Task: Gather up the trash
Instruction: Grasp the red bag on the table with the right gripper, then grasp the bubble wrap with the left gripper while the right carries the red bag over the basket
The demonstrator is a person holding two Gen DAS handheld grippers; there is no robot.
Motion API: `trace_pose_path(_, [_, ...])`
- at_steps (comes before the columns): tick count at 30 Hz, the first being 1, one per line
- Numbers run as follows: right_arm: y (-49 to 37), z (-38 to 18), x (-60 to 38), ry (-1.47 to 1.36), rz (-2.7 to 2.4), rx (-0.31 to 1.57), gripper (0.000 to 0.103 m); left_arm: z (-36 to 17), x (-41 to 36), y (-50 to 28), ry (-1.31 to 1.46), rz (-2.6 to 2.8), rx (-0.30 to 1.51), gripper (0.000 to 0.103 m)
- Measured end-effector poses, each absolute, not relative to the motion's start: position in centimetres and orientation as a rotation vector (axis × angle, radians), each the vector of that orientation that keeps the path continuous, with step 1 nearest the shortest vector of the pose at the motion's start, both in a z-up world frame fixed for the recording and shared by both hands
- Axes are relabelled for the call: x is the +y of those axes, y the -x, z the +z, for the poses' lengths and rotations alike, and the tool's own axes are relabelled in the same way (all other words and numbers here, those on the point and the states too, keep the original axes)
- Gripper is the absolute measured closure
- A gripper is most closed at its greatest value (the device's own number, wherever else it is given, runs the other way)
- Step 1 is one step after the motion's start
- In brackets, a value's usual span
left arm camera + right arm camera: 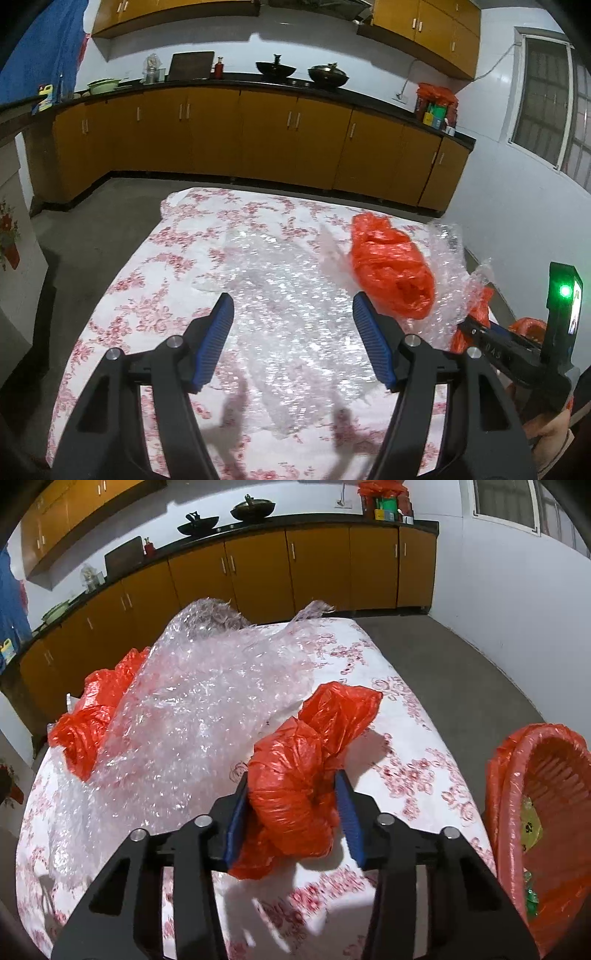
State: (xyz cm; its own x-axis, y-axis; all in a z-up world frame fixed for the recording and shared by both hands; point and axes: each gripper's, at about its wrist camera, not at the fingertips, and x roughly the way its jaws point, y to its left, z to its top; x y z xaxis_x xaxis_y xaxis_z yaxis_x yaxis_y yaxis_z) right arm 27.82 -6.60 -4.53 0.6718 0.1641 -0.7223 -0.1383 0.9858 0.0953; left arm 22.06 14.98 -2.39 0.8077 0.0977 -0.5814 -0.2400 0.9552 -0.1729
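My right gripper [293, 790] is shut on a crumpled red plastic bag [295, 775], held just above the floral tablecloth [406, 775]. A red trash basket lined with a red bag [554, 805] stands to its right, with some scraps inside. A large sheet of clear bubble wrap [192, 716] lies across the table, with a second red plastic bag [88, 720] at its far left. My left gripper [291, 321] is open and empty above the bubble wrap [295, 295]. The second red bag [391, 269] lies just beyond its right finger. The right gripper's body [517, 350] shows at the right edge.
The table stands in a kitchen with a grey floor [461, 672]. Yellow-brown base cabinets [258, 140] under a black counter with woks run along the far wall. A white wall with a window [546, 103] is on the right.
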Motion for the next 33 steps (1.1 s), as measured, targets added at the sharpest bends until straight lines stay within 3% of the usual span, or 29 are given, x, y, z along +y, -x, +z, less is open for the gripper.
trace_pose_path(7, [-25.2, -3.9, -10.2, -0.057, 0.127, 0.788, 0.061, -1.5, 11.4, -23.6, 0.224, 0.086, 0.593, 0.031])
trace_pose_path(15, [-22.7, -2.9, -14.7, -0.105, 0.073, 0.767, 0.061, -1.0, 5.1, -27.4, 0.136, -0.048, 0.601, 0.032])
trace_pose_path(24, [-21.4, -2.0, -17.0, -0.118, 0.052, 0.746, 0.061, -2.7, 2.6, -32.2, 0.100, -0.076, 0.703, 0.054])
trace_pose_path(29, [-20.9, -2.0, -17.5, -0.122, 0.048, 0.746, 0.061, -3.9, 1.7, -33.1, 0.084, -0.103, 0.753, 0.082])
trace_pose_path(33, [-20.5, -2.0, -18.1, -0.127, 0.041, 0.745, 0.061, -4.1, 1.1, -32.7, 0.076, -0.131, 0.749, 0.092])
